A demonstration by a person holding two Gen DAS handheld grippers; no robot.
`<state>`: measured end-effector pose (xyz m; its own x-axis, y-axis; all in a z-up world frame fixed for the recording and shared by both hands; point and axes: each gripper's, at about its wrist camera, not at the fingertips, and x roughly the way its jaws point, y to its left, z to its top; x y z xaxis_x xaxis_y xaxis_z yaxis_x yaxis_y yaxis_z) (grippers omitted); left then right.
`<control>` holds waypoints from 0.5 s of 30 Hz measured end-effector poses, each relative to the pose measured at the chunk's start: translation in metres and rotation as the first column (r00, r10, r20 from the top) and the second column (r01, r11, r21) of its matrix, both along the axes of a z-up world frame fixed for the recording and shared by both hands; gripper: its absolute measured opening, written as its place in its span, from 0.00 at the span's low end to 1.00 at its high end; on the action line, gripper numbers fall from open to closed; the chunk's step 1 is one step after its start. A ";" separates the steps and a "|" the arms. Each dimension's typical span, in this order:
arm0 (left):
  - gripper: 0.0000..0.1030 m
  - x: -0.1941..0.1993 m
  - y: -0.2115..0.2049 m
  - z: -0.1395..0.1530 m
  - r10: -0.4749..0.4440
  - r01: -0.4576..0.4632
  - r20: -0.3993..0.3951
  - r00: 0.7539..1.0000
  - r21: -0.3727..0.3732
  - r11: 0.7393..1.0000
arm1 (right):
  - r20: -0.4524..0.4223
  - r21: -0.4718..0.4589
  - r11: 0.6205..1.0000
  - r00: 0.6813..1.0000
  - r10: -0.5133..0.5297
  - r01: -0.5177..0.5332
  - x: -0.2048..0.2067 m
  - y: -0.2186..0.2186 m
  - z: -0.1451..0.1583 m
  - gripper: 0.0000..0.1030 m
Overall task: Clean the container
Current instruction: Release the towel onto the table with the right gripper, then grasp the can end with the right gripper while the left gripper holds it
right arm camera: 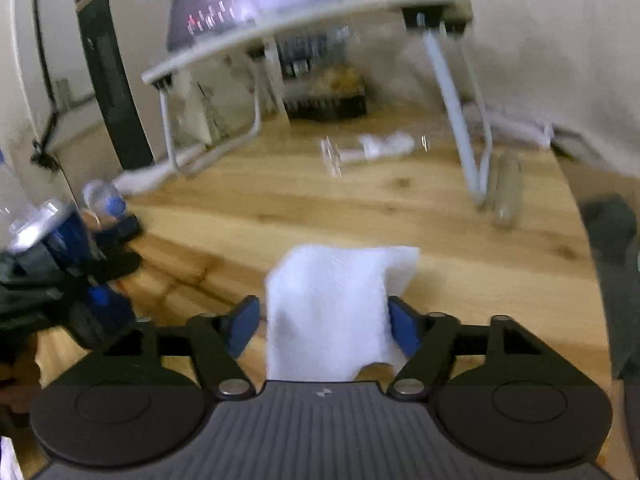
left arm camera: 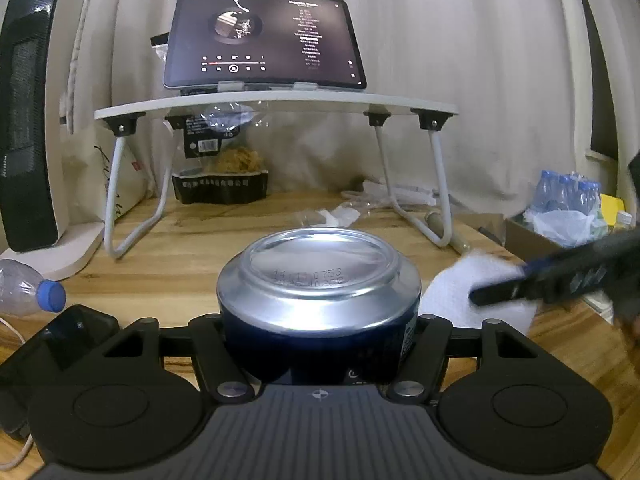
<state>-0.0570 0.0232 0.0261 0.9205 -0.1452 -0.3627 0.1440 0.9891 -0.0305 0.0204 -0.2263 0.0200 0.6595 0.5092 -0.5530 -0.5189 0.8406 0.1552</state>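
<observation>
Wiping step near: left gripper (left arm camera: 320, 340) jaws pinching drink can (left arm camera: 320, 280); right gripper (right arm camera: 324, 324) jaws spread (paper towel (right arm camera: 332, 304) between, loose). Next: re-pinch towel.

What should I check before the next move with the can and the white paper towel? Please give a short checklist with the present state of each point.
1. Left gripper shut on the can: ok, the can sits between its fingers, silver base toward the camera.
2. Right gripper gripping the paper towel: not ok, the blue pads stand apart from it.
3. Paper towel within reach of the can: ok, it lies just right of the can in the left wrist view.
4. Wooden table free between towel and can: ok.
5. Can surface clean: cannot tell; only the base and part of the blue wall show.
</observation>
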 end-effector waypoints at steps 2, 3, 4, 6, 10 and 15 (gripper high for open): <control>0.64 0.002 -0.003 -0.001 -0.009 0.009 -0.005 1.000 0.002 1.000 | 0.038 0.067 0.996 0.998 0.055 -0.057 -0.010 0.002 0.018 0.71; 0.64 0.002 -0.006 -0.001 -0.013 0.013 -0.007 1.000 0.003 1.000 | 0.054 0.112 0.989 0.994 0.092 -0.098 -0.015 0.004 0.028 0.74; 0.64 0.002 -0.008 -0.001 -0.018 0.018 -0.008 1.000 0.005 1.000 | 0.068 0.158 0.976 0.987 0.143 -0.152 -0.021 0.008 0.038 0.77; 0.64 0.001 -0.013 -0.001 -0.028 0.028 -0.010 1.000 0.007 1.000 | 0.109 0.213 0.946 0.969 0.223 -0.242 -0.035 0.018 0.052 0.81; 0.64 -0.001 -0.018 0.001 -0.032 0.032 -0.003 0.999 0.020 0.999 | 0.145 0.218 0.921 0.944 0.297 -0.324 -0.053 0.041 0.061 0.81; 0.64 -0.004 -0.017 0.002 -0.022 0.022 0.005 1.000 0.044 0.999 | 0.118 0.234 0.919 0.947 0.297 -0.318 -0.047 0.039 0.051 0.81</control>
<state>-0.0609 0.0058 0.0277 0.9193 -0.1493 -0.3641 0.1656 0.9861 0.0138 -0.0261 -0.1871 0.0706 0.4847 0.8074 -0.3363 -0.7647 0.5779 0.2852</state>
